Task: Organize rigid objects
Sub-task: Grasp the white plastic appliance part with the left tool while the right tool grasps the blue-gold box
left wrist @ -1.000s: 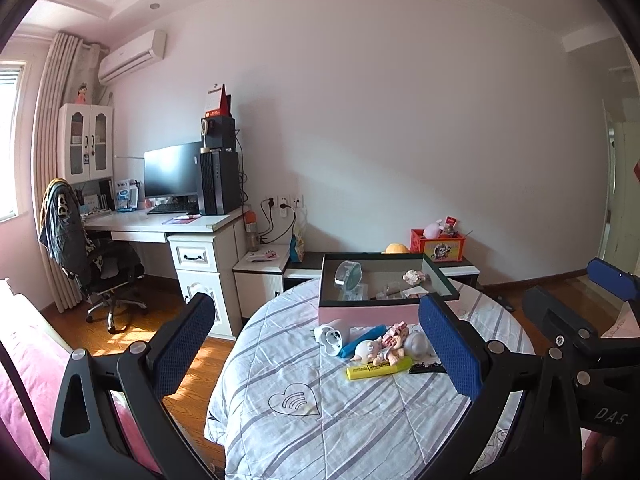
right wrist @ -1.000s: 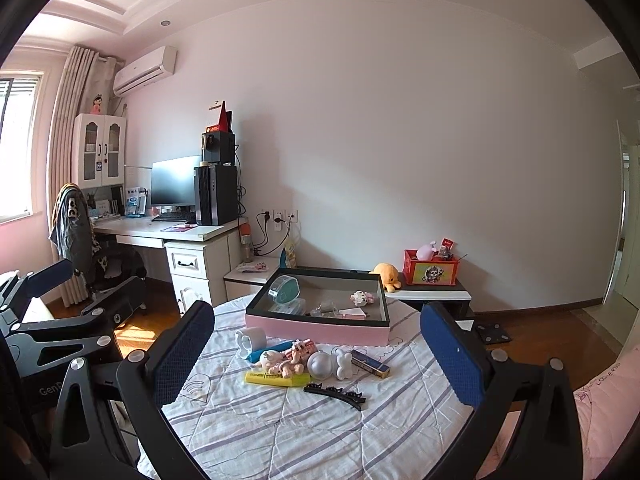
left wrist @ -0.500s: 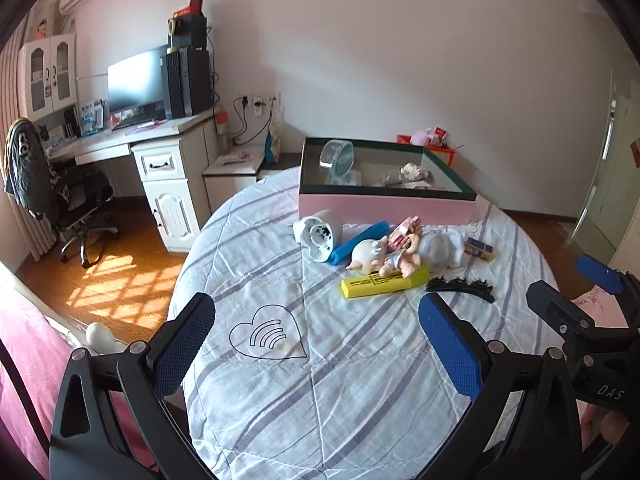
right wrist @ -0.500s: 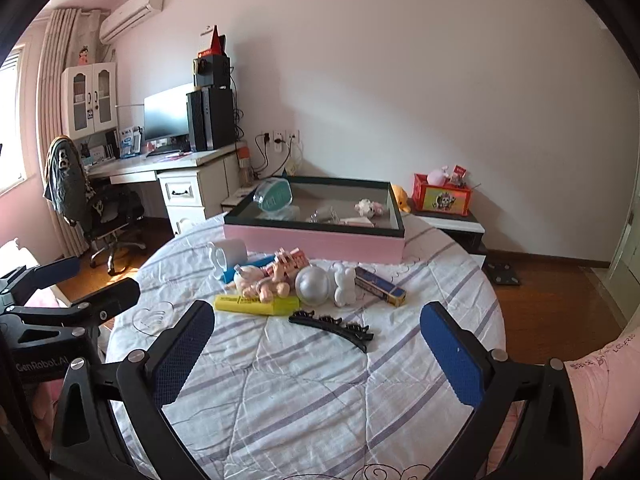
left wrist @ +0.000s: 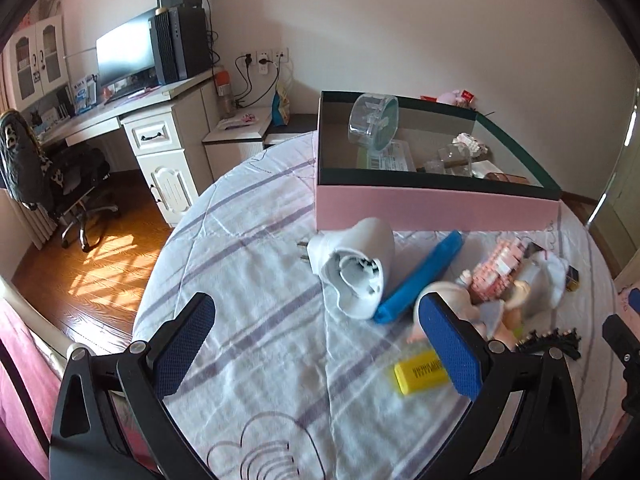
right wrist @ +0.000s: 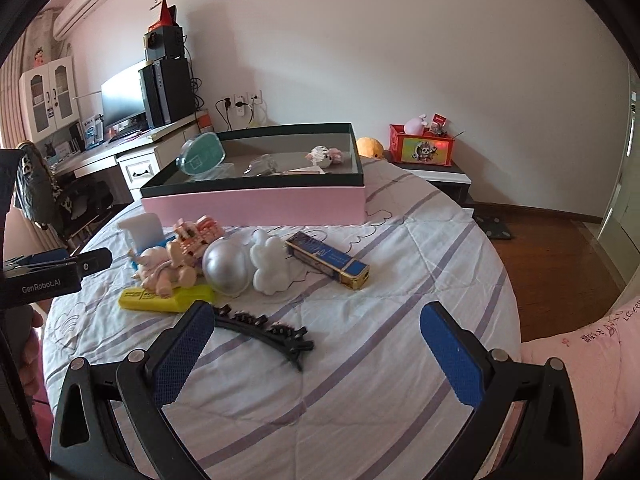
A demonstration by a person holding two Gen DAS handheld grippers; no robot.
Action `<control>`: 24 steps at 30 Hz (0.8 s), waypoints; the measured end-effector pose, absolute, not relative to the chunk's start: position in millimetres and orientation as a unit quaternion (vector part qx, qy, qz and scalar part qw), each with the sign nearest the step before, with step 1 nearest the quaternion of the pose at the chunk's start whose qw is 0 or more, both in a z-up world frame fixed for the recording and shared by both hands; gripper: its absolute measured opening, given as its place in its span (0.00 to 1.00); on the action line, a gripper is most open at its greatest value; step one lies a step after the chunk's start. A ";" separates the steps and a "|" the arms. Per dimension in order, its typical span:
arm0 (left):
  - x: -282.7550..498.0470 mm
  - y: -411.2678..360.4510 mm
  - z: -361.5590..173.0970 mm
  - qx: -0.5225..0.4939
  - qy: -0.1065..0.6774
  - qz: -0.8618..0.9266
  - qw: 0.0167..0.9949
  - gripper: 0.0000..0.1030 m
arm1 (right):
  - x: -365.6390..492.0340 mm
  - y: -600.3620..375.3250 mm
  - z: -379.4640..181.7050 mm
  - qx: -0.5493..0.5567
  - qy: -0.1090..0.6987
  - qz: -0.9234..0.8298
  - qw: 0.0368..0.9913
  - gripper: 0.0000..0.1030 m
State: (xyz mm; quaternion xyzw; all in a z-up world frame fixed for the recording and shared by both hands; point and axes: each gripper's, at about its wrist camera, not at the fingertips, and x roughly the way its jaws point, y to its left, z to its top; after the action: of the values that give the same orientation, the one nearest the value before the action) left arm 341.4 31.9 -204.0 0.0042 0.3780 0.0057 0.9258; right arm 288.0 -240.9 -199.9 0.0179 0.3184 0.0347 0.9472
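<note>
Both left tongs (left wrist: 316,344) and right tongs (right wrist: 316,350) gape empty above the striped surface (right wrist: 360,360), lower frame.

Both wrist views over round table (right wrist: 360,380)

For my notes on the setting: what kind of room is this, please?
Most likely a home bedroom doubling as a study: a quilt-covered round bed, a computer desk with monitor, and an office chair.
</note>
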 end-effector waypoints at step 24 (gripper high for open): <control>408.5 45.4 -223.4 -0.023 0.409 -0.023 0.912 1.00 | 406.7 -251.2 -237.3 -0.058 0.430 0.110 0.894 0.74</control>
State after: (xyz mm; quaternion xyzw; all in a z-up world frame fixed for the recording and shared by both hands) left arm 408.5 45.4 -223.4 -0.0232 0.4093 -0.0232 0.9118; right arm 406.7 -251.2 -237.3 -0.0583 0.4303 0.1101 0.8940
